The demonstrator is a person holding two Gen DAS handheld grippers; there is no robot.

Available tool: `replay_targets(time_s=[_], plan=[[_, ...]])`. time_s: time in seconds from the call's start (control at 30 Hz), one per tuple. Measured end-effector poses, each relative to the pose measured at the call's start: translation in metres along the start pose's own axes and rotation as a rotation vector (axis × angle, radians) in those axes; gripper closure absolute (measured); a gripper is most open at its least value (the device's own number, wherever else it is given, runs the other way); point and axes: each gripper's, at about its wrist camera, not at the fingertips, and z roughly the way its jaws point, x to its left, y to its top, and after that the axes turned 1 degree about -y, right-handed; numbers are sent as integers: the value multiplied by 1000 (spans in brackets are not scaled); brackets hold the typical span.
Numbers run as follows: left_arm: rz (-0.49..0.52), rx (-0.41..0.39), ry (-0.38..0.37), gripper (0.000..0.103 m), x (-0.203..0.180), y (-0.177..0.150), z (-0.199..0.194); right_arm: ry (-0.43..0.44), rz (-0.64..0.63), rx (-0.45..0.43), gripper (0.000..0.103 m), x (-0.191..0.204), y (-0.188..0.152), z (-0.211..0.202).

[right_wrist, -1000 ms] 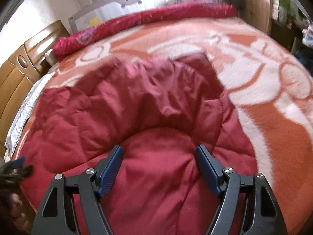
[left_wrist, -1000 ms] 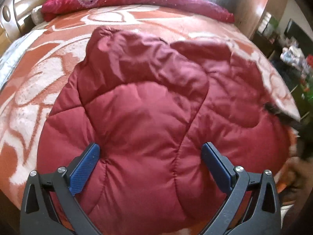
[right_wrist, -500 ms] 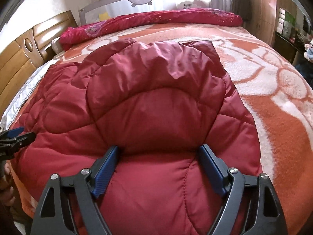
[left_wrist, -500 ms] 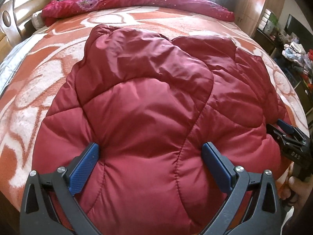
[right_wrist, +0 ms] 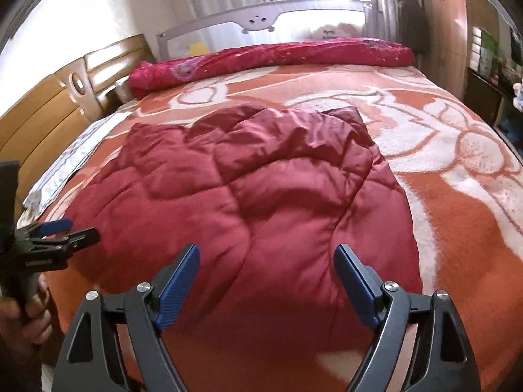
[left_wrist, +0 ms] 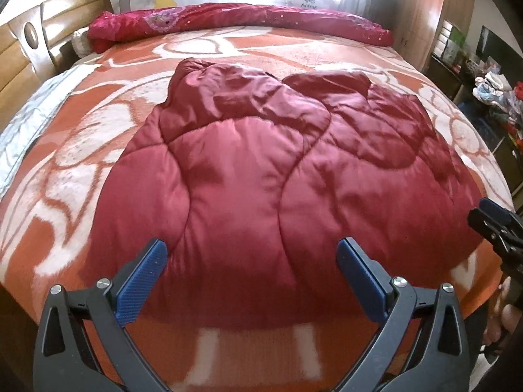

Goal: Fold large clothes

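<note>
The dark red quilted jacket (left_wrist: 261, 176) lies in the middle of both views, spread on the orange-and-white blanket (left_wrist: 81, 150) that covers the bed. Its sides look folded in over the body, with one padded flap overlapping the other toward the upper centre of the left wrist view, so the bundle is already fairly compact.

The left gripper (left_wrist: 251, 281), at the bottom of its own frame, is released: its blue pads stand wide, above the jacket's near hem, with nothing between them. The right gripper (right_wrist: 266, 287) has just been opening and is likewise empty, poised over the near edge of the cloth without pressing on it. Each gripper also shows at the side edge of the other's view.

The step in hand appears to be letting go after a fold. The next move probably calls for taking the near hem at two corners and carrying it toward the crimson bolster (left_wrist: 242, 23) at the top of the frame.
</note>
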Motion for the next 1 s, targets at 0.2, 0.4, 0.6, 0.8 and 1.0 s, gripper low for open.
replay_targets(time_s=[0.2,0.4,0.6,0.8,1.0], plan=[[35,21,53,0,-6,-30,-11,24,-58,38,18,20,-31,-18],[72,24,103,0,-9,-44,-23,39,-92,91,18,33,-53,-22],[106,-35,155,0,-16,-38,-51,60,-125,89,17,42,-51,-40],[123,-53,204,0,-17,-22,-71,61,-161,40,3,47,-31,-67],[104,-37,222,0,-19,-14,-62,65,-143,38,2,45,-21,-58]])
